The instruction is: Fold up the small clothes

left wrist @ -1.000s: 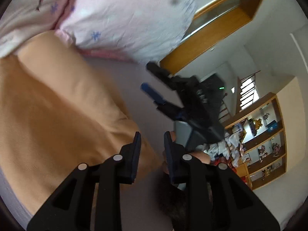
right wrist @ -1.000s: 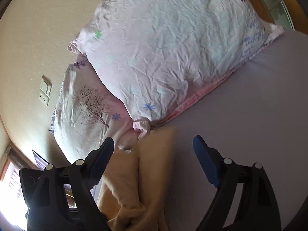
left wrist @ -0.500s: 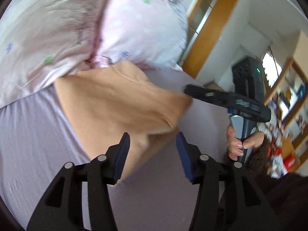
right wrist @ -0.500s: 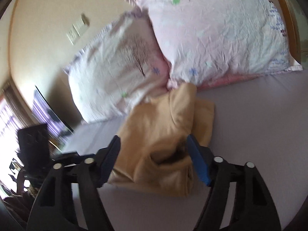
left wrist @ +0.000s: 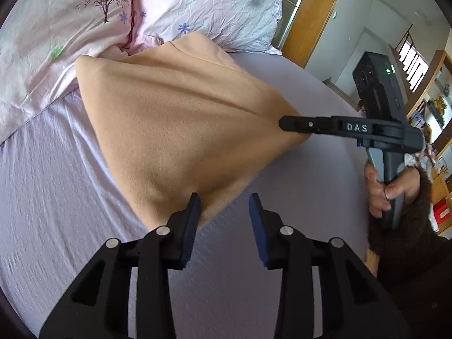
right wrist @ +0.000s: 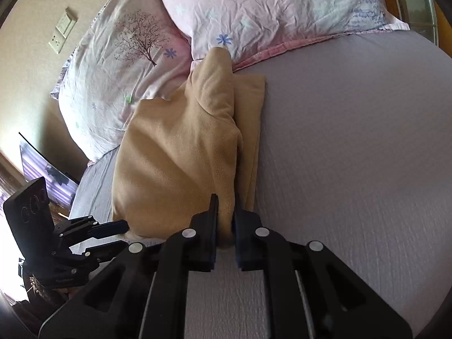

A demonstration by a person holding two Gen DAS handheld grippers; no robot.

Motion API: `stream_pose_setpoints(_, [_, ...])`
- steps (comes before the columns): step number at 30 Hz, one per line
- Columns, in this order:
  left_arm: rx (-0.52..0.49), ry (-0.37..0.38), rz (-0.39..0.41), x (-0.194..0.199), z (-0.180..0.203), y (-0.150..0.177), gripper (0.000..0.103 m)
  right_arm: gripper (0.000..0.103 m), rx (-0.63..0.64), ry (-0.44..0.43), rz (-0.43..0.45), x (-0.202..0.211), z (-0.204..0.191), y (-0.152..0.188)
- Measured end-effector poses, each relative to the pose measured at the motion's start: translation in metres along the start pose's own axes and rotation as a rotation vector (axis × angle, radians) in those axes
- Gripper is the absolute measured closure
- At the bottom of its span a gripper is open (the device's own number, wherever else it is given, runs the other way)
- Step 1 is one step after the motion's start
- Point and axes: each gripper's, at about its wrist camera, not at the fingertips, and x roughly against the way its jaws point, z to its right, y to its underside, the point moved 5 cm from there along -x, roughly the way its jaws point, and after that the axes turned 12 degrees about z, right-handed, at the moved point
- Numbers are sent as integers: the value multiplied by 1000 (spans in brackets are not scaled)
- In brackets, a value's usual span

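A tan fleece garment (left wrist: 180, 118) lies on the lilac bed sheet (left wrist: 50, 186), its far end against the pillows. In the right wrist view the tan garment (right wrist: 175, 152) is partly folded, with a raised fold along its right side. My right gripper (right wrist: 225, 220) is shut on the garment's near corner; it also shows in the left wrist view (left wrist: 291, 124) pinching the cloth's right corner. My left gripper (left wrist: 224, 212) is open, its left finger touching the garment's near edge, and it holds nothing. It shows in the right wrist view (right wrist: 121, 227) at the cloth's left edge.
Two pink floral pillows (right wrist: 254, 8) lie at the head of the bed against a beige wall with a switch plate (right wrist: 62, 33). A wooden door frame (left wrist: 313, 17) and shelves (left wrist: 435, 107) stand beyond the bed's right side.
My right gripper went from wide open to shut on the garment's corner. My left gripper opened wider and now sits at the near edge. Both views swung down toward the bed.
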Motion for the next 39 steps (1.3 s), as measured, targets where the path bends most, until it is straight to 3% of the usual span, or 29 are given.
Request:
stream_pose_setpoints(1, [29,29,18,9,-4,0,66,77,-11,-9,7,6,0,-2])
stream_pose_setpoints(3, [135,61,92,32,-22,-9,58,19,-58,-36,52,15,3,-17])
stream_pose_setpoints(4, [188,56,124,39,-34,-14,52,15,-80,-45,71,14,6,-27])
stream_pose_setpoints(6, [314,14,166,47,-66,-22,50,16,-126,-74,36,-1,9,-44])
stream_pose_setpoints(8, [400,-4,149,41,-85,-23,47,16,-175,-92,-22,-26,12,-57])
stream_pose_setpoints(12, [491,7,75,15,-100,-18,45,16,-244,-98,-161,-75,16,-64])
stream_pose_setpoints(15, [534,23,28,-9,-103,-18,44,18,-248,-99,-174,-87,19,-61])
stream_pose_setpoints(16, [532,24,42,-10,-103,-17,40,24,-245,-107,-161,-88,20,-59])
stream_pose_setpoints(18, [532,27,47,-16,-102,-24,40,66,-273,-182,-184,-93,19,-51])
stream_pose_setpoints(19, [542,33,51,-19,-102,-27,47,69,-298,-231,-188,-96,19,-47])
stream_pose_setpoints(20, [547,27,52,-24,-103,-28,61,70,-288,-237,-167,-96,17,-45])
stream_pose_setpoints(22, [526,17,52,-29,-103,-30,73,71,-260,-255,-137,-92,7,-45])
stream_pose_setpoints(24, [507,44,78,-16,-102,-32,77,74,-240,-327,-115,-83,-11,-49])
stream_pose_setpoints(28, [394,0,154,39,-103,-25,77,75,-99,-405,-119,-80,-66,-45])
stream_pose_setpoints(32, [329,-152,151,72,-124,-4,73,70,3,-293,-243,-111,-83,-12])
stream_pose_setpoints(34, [352,-173,135,80,-132,12,72,58,-25,-259,-200,-102,-77,-16])
stream_pose_setpoints(35, [349,-179,142,86,-133,16,71,52,-18,-213,-111,-87,-73,-30])
stream_pose_setpoints(37, [302,-216,193,103,-128,19,70,51,-37,-200,12,-67,-71,-51])
stream_pose_setpoints(39, [283,-204,240,110,-125,13,69,50,-67,-218,4,-70,-74,-60])
